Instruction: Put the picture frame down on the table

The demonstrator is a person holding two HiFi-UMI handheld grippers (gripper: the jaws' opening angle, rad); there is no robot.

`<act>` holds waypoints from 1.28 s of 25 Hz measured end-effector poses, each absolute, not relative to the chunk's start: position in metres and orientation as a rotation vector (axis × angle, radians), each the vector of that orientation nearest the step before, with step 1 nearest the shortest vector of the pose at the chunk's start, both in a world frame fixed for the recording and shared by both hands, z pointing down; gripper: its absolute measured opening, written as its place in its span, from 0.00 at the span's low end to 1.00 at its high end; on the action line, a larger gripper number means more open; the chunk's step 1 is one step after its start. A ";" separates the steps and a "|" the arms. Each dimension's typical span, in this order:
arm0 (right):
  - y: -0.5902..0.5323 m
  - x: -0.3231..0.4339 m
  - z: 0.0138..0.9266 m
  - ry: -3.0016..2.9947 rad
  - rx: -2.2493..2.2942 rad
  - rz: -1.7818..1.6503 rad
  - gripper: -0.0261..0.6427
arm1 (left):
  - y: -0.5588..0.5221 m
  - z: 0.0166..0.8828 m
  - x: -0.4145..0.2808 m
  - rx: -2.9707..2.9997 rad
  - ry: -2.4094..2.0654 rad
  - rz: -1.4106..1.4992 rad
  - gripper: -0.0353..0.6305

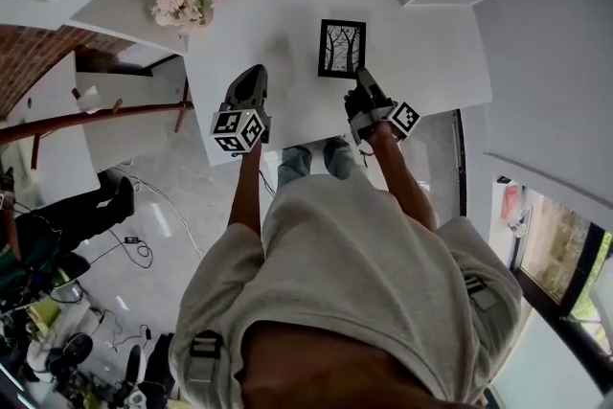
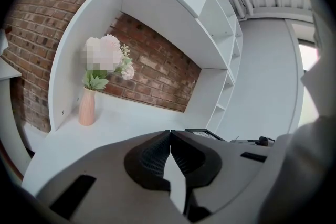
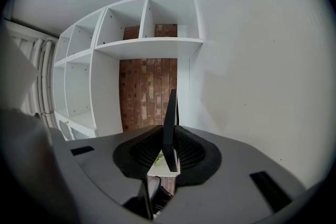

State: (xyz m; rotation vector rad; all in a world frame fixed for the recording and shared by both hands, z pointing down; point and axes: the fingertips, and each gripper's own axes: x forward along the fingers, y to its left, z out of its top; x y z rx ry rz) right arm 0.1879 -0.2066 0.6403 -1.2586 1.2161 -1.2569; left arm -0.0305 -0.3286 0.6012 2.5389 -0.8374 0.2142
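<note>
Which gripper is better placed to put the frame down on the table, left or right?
Right. The right gripper clamps the frame by its edge, over the table. The left gripper is shut, empty and apart from the frame.

Left hand-held gripper (image 1: 255,74) closed empty — right hand-held gripper (image 1: 363,75) clamps picture frame (image 1: 341,47).

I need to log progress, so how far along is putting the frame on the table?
Done: the frame is gripped and over the table. In hand: the right gripper is clamped on its edge; the left gripper is shut and empty. Left: rest it on the table and let go. Whether it touches yet isn't clear.
</note>
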 end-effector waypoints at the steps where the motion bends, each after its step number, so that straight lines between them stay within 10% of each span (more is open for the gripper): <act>1: -0.206 0.188 0.643 1.212 -1.258 -1.263 0.17 | -0.328 0.604 -0.030 2.535 -0.836 0.220 0.08; 32: -0.302 0.190 0.688 1.250 -1.223 -1.353 0.17 | -0.331 0.669 -0.032 2.398 -0.866 0.292 0.08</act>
